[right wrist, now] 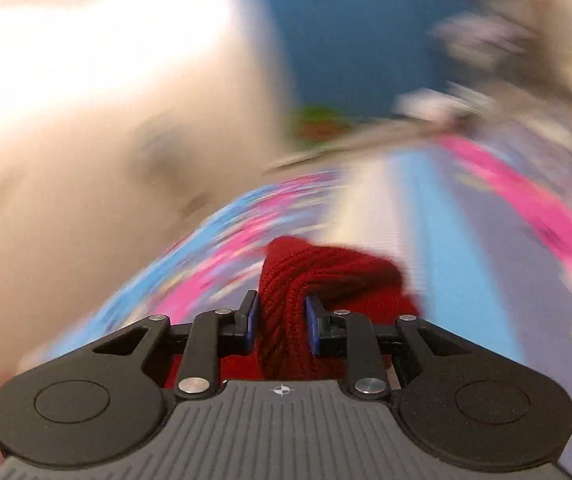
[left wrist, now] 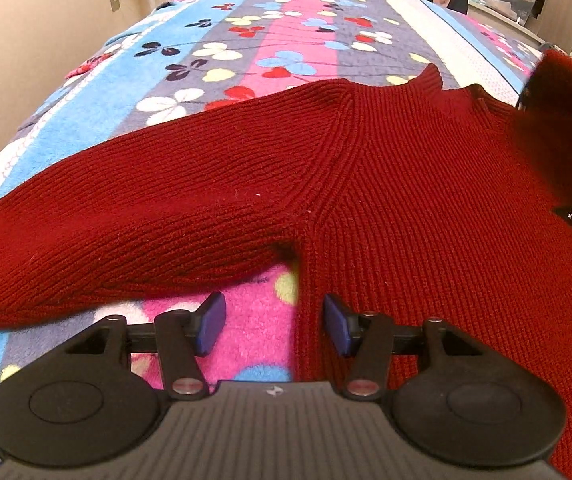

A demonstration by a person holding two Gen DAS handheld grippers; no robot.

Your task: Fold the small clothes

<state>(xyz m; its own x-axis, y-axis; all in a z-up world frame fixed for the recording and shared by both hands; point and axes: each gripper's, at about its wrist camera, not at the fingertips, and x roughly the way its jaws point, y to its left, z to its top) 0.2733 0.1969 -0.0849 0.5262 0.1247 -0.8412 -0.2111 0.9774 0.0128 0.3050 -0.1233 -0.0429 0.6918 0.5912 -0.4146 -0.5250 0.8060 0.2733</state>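
One red knit sweater [left wrist: 385, 184] is lying spread on the flowered fleece blanket [left wrist: 246, 40], collar [left wrist: 445, 88] pointing toward 12 o'clock, its sleeve [left wrist: 106, 240] running out toward 9 o'clock. Left gripper [left wrist: 274, 324] is hovering at 6 o'clock with jaws parted, straddling the sweater's side edge below the armpit, pads not pressing. Right gripper [right wrist: 280, 322] is clamping a bunched fold of the same red knit [right wrist: 325, 272], lifted off the blanket; surroundings there are blurring.
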